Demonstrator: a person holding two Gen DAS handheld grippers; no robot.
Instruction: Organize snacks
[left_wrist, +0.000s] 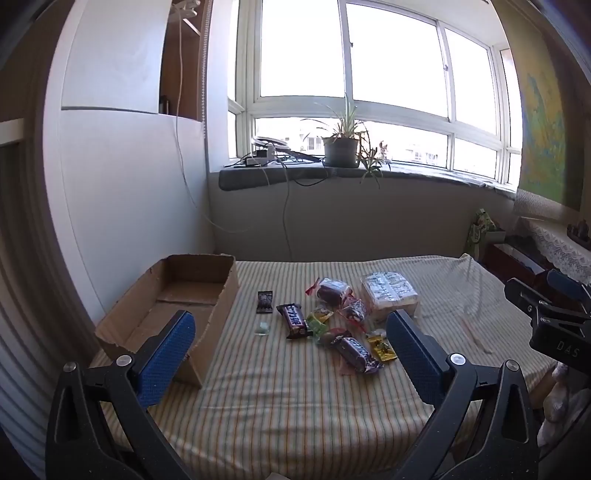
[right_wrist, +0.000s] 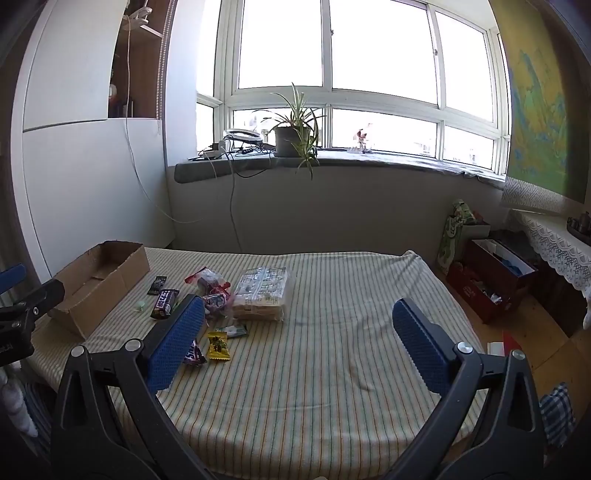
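Left wrist view, left gripper (left_wrist: 290, 338) spread wide above striped tablecloth (left_wrist: 295, 398), cardboard box (left_wrist: 173, 299) at left edge, snacks (left_wrist: 332, 321) beside it, right gripper (right_wrist: 297, 321) likewise apart.

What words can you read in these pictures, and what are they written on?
"DAS": white letters on the black body of the right gripper.
Dark purple candy bar wrapper with white lettering: too blurred to read.
Second dark purple candy bar: blurred.
Clear printed pack of biscuits: print too small.
Small yellow sweet wrapper: unreadable.
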